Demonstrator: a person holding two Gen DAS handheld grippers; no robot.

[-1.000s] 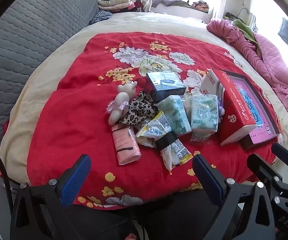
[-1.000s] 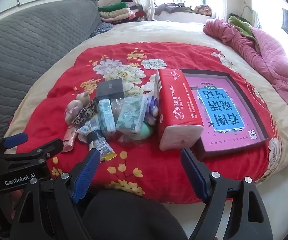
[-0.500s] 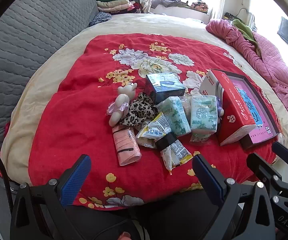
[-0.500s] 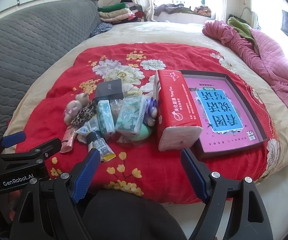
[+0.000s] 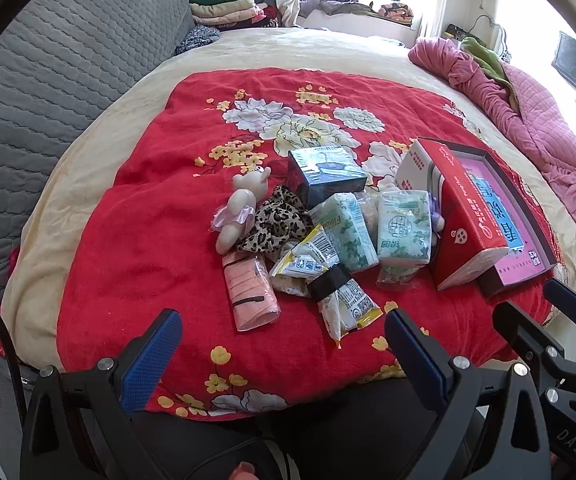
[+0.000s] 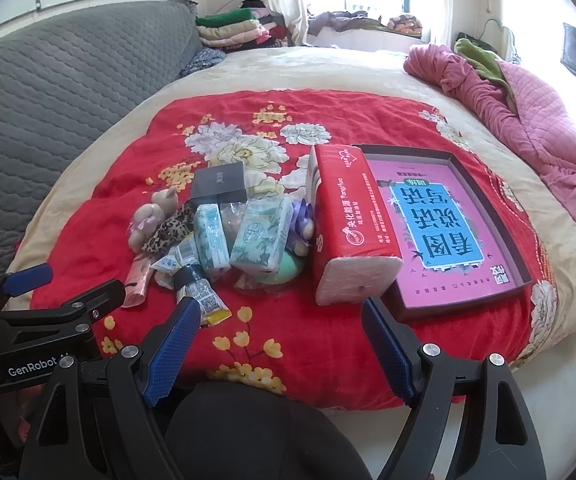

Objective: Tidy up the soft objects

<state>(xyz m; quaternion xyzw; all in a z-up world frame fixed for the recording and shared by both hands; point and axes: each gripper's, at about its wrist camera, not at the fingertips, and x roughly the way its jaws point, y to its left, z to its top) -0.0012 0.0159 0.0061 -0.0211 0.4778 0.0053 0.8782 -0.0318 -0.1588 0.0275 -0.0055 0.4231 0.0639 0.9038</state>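
Soft packets (image 5: 352,236) are lying heaped beside the box tray (image 6: 484,216) while we are hovering both grippers, left gripper (image 5: 283,340) and right gripper (image 6: 283,340), jaws spread wide and empty, ready to pick.

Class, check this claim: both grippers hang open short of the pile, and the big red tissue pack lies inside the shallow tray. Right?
Not quite. The right wrist view shows the red tissue pack lying beside the shallow tray, against its left wall, not inside. Both the left gripper and right gripper are open.

A cream bed (image 5: 99,136) fills the frame. A red floral blanket (image 5: 135,216) lies centre; a pink quilt (image 5: 536,128) is bunched upper right.
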